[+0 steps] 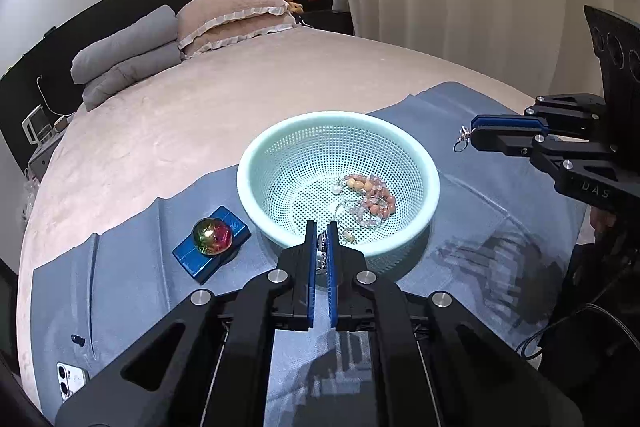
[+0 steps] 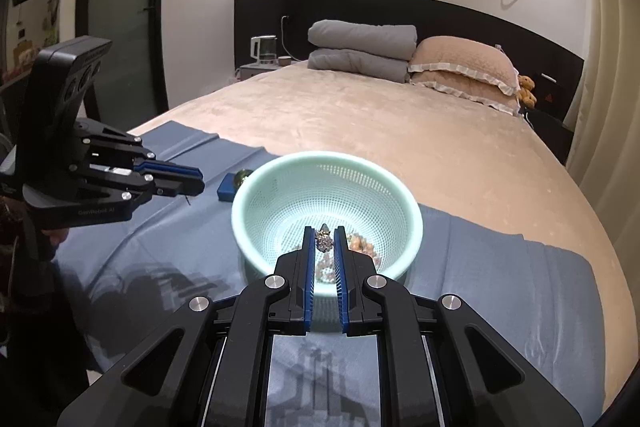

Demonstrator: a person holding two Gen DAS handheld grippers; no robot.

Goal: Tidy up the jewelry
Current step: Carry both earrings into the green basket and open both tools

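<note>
A mint perforated basket (image 1: 256, 163) stands on a blue cloth (image 1: 120, 267) on the bed, with bead bracelets (image 1: 370, 197) inside. It also shows in the right wrist view (image 2: 248, 195). My left gripper (image 1: 321, 231) is shut on a thin silver chain (image 1: 321, 247) at the basket's near rim. My right gripper (image 2: 324, 233) is shut on a small silver jewelry piece (image 2: 324, 241) above the basket. From the left wrist view the right gripper (image 1: 474, 135) is beside the basket's right with a ring charm (image 1: 461, 143) dangling. The left gripper (image 2: 198, 181) is left of the basket.
A blue box (image 1: 212, 245) with an iridescent ball (image 1: 212, 235) on it lies left of the basket. A white phone (image 1: 71, 379) lies at the cloth's near left. Pillows (image 1: 232, 19) and folded grey quilts (image 1: 124, 55) are at the headboard.
</note>
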